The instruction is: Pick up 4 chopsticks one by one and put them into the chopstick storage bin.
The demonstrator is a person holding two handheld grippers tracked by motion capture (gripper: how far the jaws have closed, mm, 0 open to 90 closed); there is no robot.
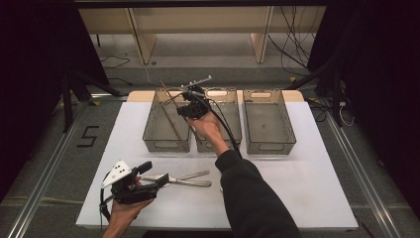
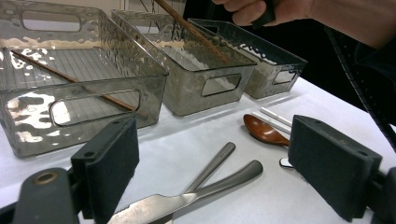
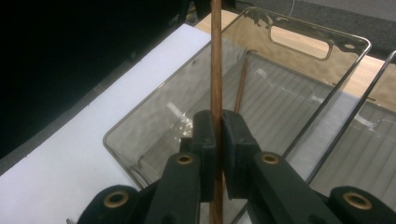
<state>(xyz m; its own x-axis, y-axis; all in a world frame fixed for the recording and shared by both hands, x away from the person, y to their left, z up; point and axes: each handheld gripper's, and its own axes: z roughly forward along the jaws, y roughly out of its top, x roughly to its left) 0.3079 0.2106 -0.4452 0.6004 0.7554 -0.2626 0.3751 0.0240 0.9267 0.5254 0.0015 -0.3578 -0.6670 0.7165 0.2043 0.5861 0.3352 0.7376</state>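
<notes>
We see the right gripper [image 3: 218, 135] clamped on a brown chopstick [image 3: 215, 60]: its two black pads press the stick from both sides, and the stick runs straight up between them and on past the pads below. In the high view this gripper [image 1: 190, 101] hangs over the inner edge of the left bin [image 1: 166, 121], with the chopstick slanting out from it above that bin. A second chopstick [image 3: 241, 86] lies on the bottom of the same bin, leaning toward its far end.

Our left gripper [image 2: 212, 177] hovers low over the white table [image 1: 297, 183] with its jaws standing wide apart, holding nothing. Just ahead of it lie a knife [image 2: 196, 196] and another metal handle [image 2: 212, 164] crossing under it, and a brown spoon [image 2: 264, 131] lies farther right.
</notes>
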